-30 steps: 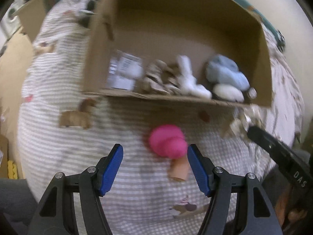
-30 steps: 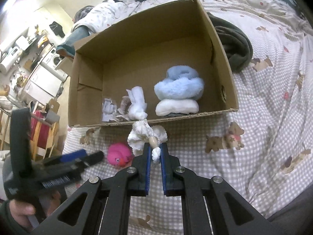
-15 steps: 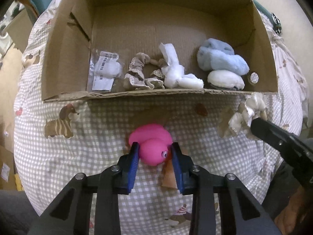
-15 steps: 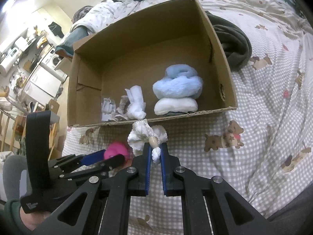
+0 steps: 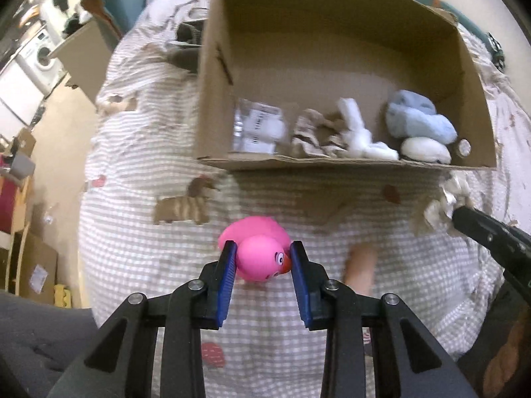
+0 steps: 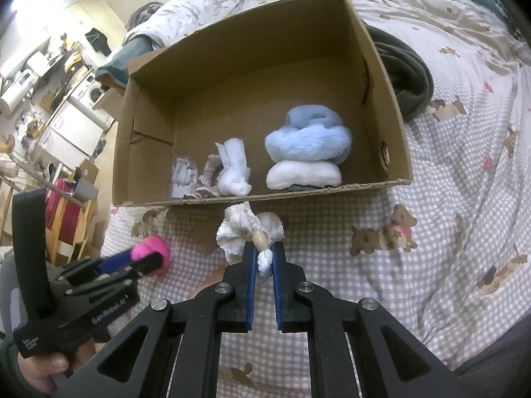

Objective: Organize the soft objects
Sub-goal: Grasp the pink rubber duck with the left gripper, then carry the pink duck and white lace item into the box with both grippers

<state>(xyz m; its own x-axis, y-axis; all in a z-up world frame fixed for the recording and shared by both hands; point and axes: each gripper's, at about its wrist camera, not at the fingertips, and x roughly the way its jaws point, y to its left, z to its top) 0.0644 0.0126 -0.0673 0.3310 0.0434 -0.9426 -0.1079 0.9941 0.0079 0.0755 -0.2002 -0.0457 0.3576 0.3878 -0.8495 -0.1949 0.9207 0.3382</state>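
Left wrist view: the left gripper (image 5: 263,262) has its two blue pads pinching the head of one pink rubber duck (image 5: 257,250), a glossy toy with a round head, a cartoon eye and an orange-red beak turned toward the right pad; its body bulges out beyond the fingertips, and whether it touches the checked bedspread (image 5: 139,252) cannot be told; the bedspread is grey-and-white gingham printed with brown dogs. Past the duck stands one open cardboard box (image 5: 215,76), and along its near wall lie, from left to right, one clear packet with a white label (image 5: 257,127), one beige lace scrunchie (image 5: 313,132), one white fabric piece (image 5: 360,132) (knotted or twisted, hard to say which), and one pale blue fluffy bundle (image 5: 419,122) sitting on one white fluffy pad (image 5: 424,149); that makes five soft things in the box. At the right edge the dark tip of the other tool shows, with a cream frill at its end.

In the right wrist view, the right gripper (image 6: 264,258) has its blue pads closed on one white lace scrunchie (image 6: 247,232), ruffled with scalloped edging and a beige bead at its centre; it hangs just in front of the box's near wall, above the bedspread; a dark green garment (image 6: 408,76) lies bunched against the box's right side; a washing machine (image 6: 94,94) stands in the room far off to the left.
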